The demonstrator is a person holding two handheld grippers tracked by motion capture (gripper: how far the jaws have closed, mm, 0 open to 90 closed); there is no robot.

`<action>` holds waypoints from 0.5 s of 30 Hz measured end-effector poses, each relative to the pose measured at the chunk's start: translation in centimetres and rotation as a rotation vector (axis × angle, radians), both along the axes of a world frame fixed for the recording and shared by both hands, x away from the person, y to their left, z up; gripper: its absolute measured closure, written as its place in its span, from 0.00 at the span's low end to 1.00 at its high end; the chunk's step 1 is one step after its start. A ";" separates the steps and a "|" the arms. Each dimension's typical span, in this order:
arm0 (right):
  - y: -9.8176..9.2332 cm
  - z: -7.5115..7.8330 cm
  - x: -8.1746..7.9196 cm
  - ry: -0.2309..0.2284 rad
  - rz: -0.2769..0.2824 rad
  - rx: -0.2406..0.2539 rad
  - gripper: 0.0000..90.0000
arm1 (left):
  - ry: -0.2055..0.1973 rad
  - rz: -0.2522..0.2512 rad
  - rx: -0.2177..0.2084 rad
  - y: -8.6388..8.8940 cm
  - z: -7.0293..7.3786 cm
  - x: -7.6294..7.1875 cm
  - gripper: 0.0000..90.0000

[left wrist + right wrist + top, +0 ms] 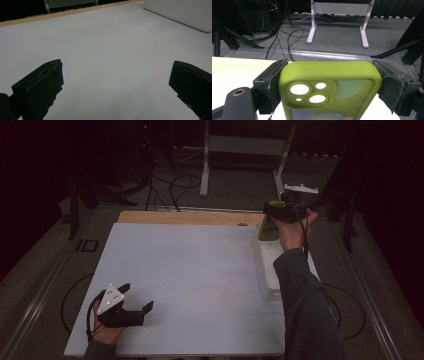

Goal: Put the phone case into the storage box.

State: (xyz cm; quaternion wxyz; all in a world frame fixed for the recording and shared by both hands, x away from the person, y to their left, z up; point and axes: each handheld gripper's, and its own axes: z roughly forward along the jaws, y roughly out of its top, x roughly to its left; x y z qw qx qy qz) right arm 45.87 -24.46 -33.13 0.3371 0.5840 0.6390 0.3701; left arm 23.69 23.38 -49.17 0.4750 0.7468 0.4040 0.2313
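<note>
Left gripper (134, 307) sits near the front-left corner of the table (190, 270), jaws spread wide, nothing between them; in the left gripper view just bare white surface ahead and the tray wall (180, 12) far off. Idle, well clear of the work. Fine to leave it parked there.

Middle of the table bare.

Right side: long white tray (267, 270) along the right edge. Right gripper (274, 212) is up over the tray's far end, near the back-right corner, pinching a green phone case (268, 227). In the right gripper view the case (329, 87) is clamped across its width, one jaw on each long side, camera cut-outs facing the lens, top edge level. Case hangs above the tray, cannot tell if its lower end touches anything.

Judgement: step in hand is carrying the case, either lifting it out of the tray or setting it in. To do it well: keep the squeeze even on both side walls, since soft case walls probably flex and could pop out if over-pressed. Keep it level, move slowly, clear the tray rim before going sideways.
</note>
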 end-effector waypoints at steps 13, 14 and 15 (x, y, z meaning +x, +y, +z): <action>-0.3 -0.8 1.0 0.008 -0.019 -0.028 0.18 | -0.001 0.001 -0.002 0.0 0.0 0.0 0.00; -0.3 -0.8 1.0 0.007 -0.021 -0.028 0.18 | -0.002 0.001 -0.004 0.0 0.0 0.0 0.00; -0.3 -0.9 1.1 0.007 -0.021 -0.025 0.18 | -0.002 0.001 -0.004 0.1 0.0 0.0 0.00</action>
